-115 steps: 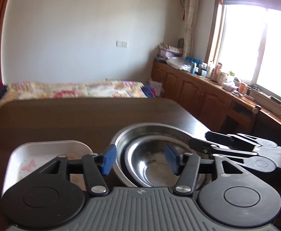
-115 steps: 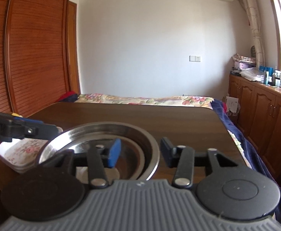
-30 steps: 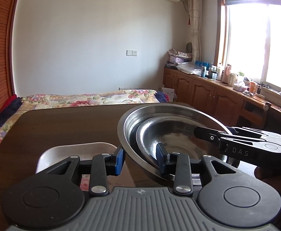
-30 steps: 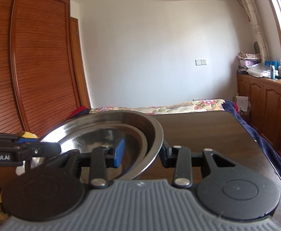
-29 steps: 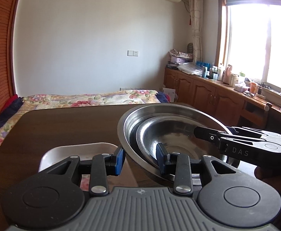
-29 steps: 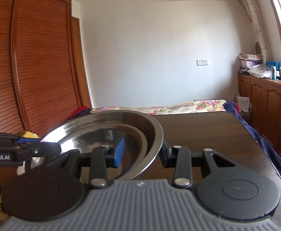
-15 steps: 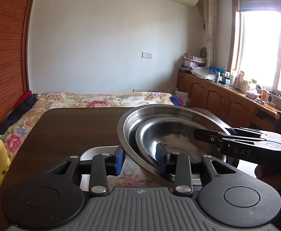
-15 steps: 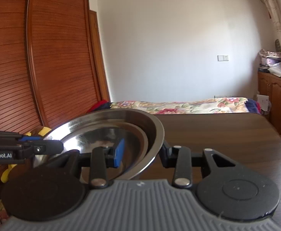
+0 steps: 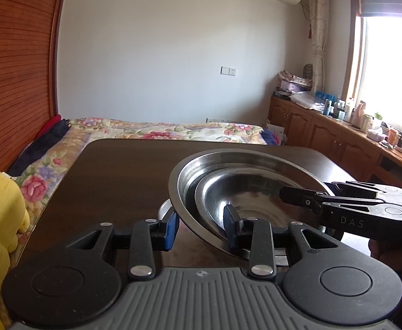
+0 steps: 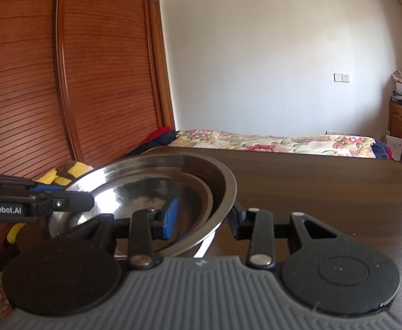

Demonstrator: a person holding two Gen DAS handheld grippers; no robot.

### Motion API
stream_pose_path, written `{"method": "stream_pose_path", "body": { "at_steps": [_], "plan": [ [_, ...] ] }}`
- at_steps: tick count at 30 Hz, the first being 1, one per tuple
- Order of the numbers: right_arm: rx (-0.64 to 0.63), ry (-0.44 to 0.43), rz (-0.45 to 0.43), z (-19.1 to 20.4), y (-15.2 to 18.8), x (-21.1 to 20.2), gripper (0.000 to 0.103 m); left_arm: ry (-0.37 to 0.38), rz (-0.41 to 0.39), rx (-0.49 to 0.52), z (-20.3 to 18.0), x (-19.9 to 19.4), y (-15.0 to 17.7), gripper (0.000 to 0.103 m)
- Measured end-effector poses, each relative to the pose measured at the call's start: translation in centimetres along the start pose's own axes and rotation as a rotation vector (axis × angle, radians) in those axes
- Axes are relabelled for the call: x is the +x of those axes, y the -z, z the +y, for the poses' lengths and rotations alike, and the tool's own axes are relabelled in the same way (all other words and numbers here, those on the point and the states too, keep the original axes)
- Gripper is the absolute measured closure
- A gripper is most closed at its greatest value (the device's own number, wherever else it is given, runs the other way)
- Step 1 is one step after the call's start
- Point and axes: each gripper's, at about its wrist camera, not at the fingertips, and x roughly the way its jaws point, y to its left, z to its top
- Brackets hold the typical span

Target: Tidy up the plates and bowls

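While both claws share the load, the nested pair of steel bowls hangs in the air above the dark table point(image 9: 113, 170). The large steel bowl point(image 9: 184, 176) has the small steel bowl point(image 9: 256, 192) sitting loose inside it. The left gripper point(image 9: 201, 225) is clamped on the near-left rim, one blue pad outside the wall and one inside. The right gripper point(image 10: 201, 220) bites the opposite rim the same way, its fingers reaching in from the far right side of the left claw's view.

I judge this stack light but awkward: thin polished steel is stiff and slick, so a rim pinch can slide, and the inner bowl may shift or rattle if the pair tips. Opposed holds on the thick rolled rim look like the sound choice.

Both claws point roughly level, forward across the table, and the stack leans slightly. Just below the left claw's fingers, the edge of a white dish point(image 9: 164, 207) peeks out under the bowls.
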Motion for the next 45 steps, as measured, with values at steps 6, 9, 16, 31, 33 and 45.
{"method": "stream_pose_path", "body": {
  "at_steps": [6,9,16,31,33,45],
  "plan": [
    [-0.009,-0.017,0.021,0.6,0.2,0.4,0.062,-0.010,0.021,-0.012,0.8,0.1,0.6,0.066],
    [-0.012,-0.022,0.030,0.8,0.3,0.5,0.062,-0.013,0.028,-0.013,0.9,0.1,0.7,0.066],
    [-0.020,-0.021,0.040,1.0,0.4,0.8,0.062,-0.014,0.035,-0.015,1.0,0.4,0.7,0.066],
    [-0.029,-0.019,0.035,1.4,0.6,1.0,0.058,-0.017,0.025,-0.010,0.7,0.3,1.0,0.064],
    [-0.032,-0.013,0.027,1.4,0.5,0.8,0.057,-0.023,0.020,-0.008,0.7,0.2,1.0,0.063],
    [-0.022,0.038,-0.021,0.5,0.0,-0.8,0.049,-0.082,-0.014,-0.001,0.9,-0.9,0.6,0.049]
  ]
}}
